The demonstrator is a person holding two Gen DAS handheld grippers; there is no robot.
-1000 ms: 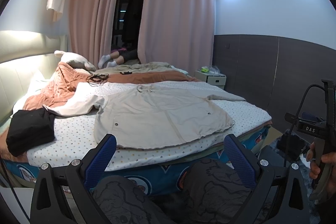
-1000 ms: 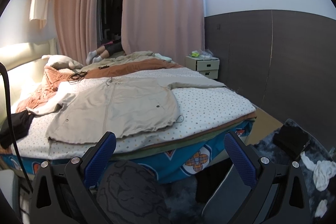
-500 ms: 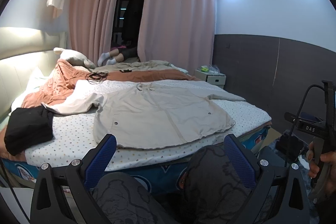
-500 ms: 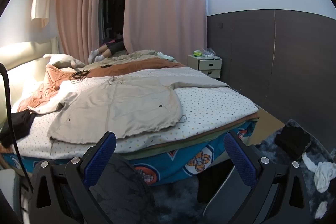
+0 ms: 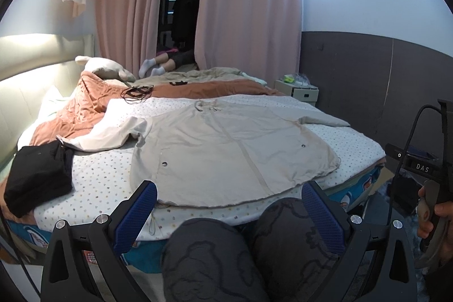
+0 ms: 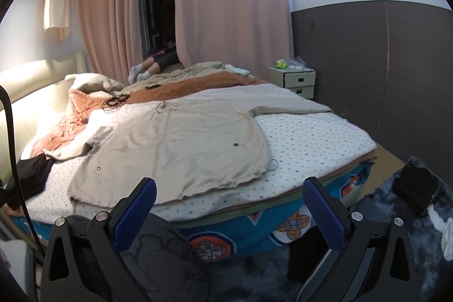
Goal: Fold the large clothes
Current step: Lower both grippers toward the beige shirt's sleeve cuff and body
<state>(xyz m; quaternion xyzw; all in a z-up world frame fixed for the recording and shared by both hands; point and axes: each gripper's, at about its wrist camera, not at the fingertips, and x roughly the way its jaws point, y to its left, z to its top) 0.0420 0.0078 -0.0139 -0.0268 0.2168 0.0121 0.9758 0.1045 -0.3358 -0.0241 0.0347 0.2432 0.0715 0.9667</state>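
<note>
A beige jacket (image 5: 226, 143) is shown spread flat, front up, across the dotted bedsheet (image 5: 99, 174) at the centre of both frames, its hem toward the lower edge and one sleeve (image 6: 288, 106) extended to the right. The left gripper (image 5: 229, 214) and the right gripper (image 6: 229, 214) are held wide open and empty, short of the bed. The fabric is judged light, soft and limp; hold is best taken at a hem corner or sleeve cuff, where the edges are reachable.
</note>
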